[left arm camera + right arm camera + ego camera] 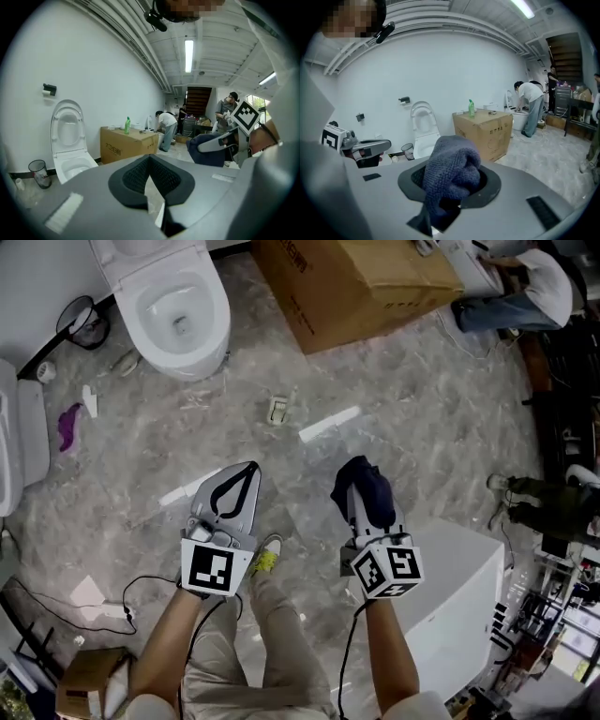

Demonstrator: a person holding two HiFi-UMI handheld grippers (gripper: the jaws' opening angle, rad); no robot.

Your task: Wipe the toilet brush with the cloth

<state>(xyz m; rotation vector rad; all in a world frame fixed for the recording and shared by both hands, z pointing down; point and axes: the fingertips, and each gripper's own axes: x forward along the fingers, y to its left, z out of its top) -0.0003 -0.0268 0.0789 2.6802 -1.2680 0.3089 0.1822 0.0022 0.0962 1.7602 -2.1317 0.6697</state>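
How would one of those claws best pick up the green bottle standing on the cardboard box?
Probably round the body of the green bottle, coming in level from the side: it stands upright on the cardboard box, so the jaws can straddle its narrow width. The left gripper is empty.

The left gripper (pixel 150 159) has its black ribbed pads (pixel 130 180) meeting at the tips, with nothing between them and pale floor showing through the gap. Beyond stand a white toilet with a raised lid (pixel 69 140) and a brown cardboard box (pixel 126 146). At right, the right gripper (pixel 200 148) grips a dark blue cloth (pixel 211 158).
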